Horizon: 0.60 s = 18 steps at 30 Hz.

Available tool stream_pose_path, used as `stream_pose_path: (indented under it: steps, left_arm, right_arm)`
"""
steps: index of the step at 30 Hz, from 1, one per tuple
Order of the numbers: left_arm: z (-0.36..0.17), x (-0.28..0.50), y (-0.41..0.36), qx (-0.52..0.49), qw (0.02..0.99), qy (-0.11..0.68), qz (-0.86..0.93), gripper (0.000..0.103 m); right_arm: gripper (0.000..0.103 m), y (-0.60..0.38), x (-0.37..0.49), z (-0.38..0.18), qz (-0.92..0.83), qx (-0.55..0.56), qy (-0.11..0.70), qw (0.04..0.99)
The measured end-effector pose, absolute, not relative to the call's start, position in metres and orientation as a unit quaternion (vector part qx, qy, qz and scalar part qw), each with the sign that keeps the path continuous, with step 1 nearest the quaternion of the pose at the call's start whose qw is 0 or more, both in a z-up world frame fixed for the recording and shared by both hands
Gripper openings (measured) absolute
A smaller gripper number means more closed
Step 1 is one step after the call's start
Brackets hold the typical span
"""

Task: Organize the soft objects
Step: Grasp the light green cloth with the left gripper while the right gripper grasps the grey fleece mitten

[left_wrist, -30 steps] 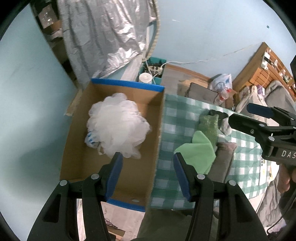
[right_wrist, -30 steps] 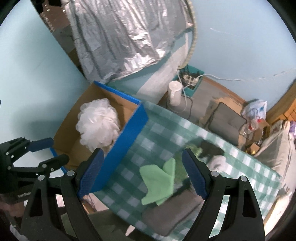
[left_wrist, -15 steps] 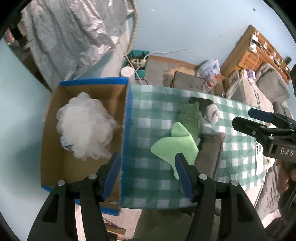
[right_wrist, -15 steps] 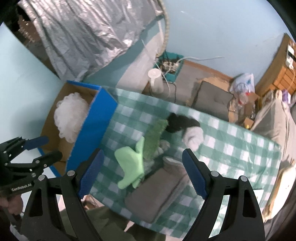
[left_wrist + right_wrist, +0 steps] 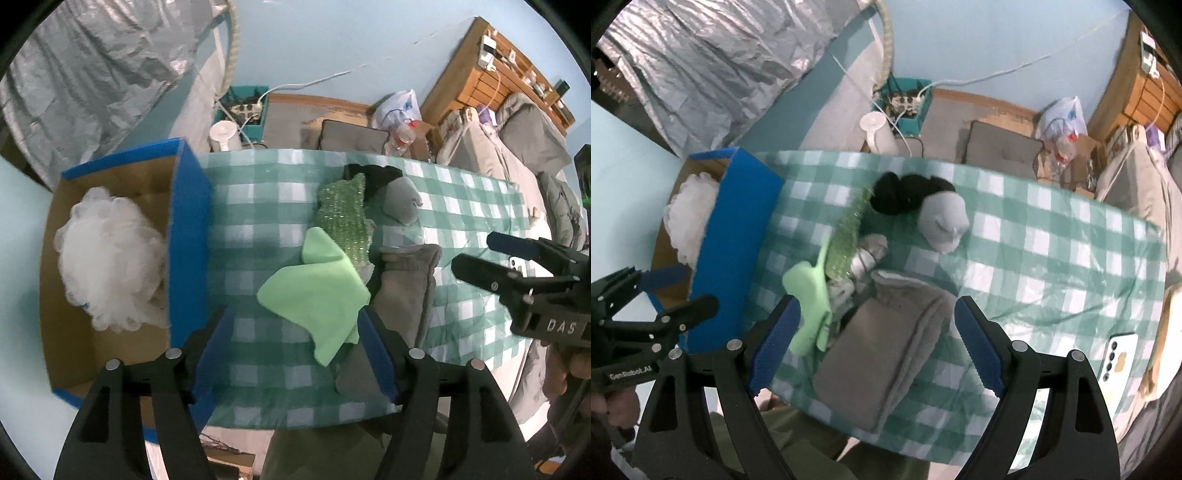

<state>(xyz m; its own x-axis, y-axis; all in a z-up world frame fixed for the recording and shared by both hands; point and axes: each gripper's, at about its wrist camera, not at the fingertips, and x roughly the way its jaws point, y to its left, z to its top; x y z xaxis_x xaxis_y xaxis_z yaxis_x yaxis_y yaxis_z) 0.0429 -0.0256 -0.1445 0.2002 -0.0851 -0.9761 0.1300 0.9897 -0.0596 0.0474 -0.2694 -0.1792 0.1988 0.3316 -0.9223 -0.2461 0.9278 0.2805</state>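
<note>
A cardboard box with blue rims (image 5: 188,236) stands at the table's left end, and a white mesh puff (image 5: 110,258) lies inside it. On the checked tablecloth (image 5: 258,206) lie a light green cloth (image 5: 314,291), a sparkly green sponge (image 5: 343,218), a folded grey cloth (image 5: 402,291), a grey sock ball (image 5: 400,201) and a black item (image 5: 373,175). My left gripper (image 5: 294,314) hangs above the green cloth, its jaws opening and pressing on nothing. My right gripper (image 5: 876,304) stands wide open above the grey cloth (image 5: 886,347).
A phone (image 5: 1117,356) lies at the table's right end. Small grey-white socks (image 5: 864,254) sit between sponge and grey cloth. Beyond the table are a silver foil sheet (image 5: 92,74), a power strip bin (image 5: 243,107), a floor cushion (image 5: 351,134) and wooden shelves (image 5: 491,74).
Both grippers have swung right from over the box to over the tablecloth pile and come lower. The left jaws stand wider apart. The soft things have not moved.
</note>
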Motion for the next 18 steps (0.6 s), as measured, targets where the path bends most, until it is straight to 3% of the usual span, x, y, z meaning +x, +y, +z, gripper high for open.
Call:
stream_pose_path:
  steps: [5,9,18]
  left_arm:
    - [-0.167,0.045,-0.038,0.023,0.763,0.642,-0.071,0.074]
    - [-0.179,0.045,-0.047,0.018,0.762,0.643,-0.077,0.081]
    - [-0.207,0.051,-0.061,0.025,0.75,0.656,-0.079,0.081]
  right_arm:
    - [0.085,-0.277,0.041,-0.198,0.179,0.041,0.613,0.768]
    - [0.085,-0.284,0.037,-0.211,0.172,0.047,0.618,0.765]
    - [0.085,-0.293,0.033,-0.232,0.161,0.061,0.629,0.758]
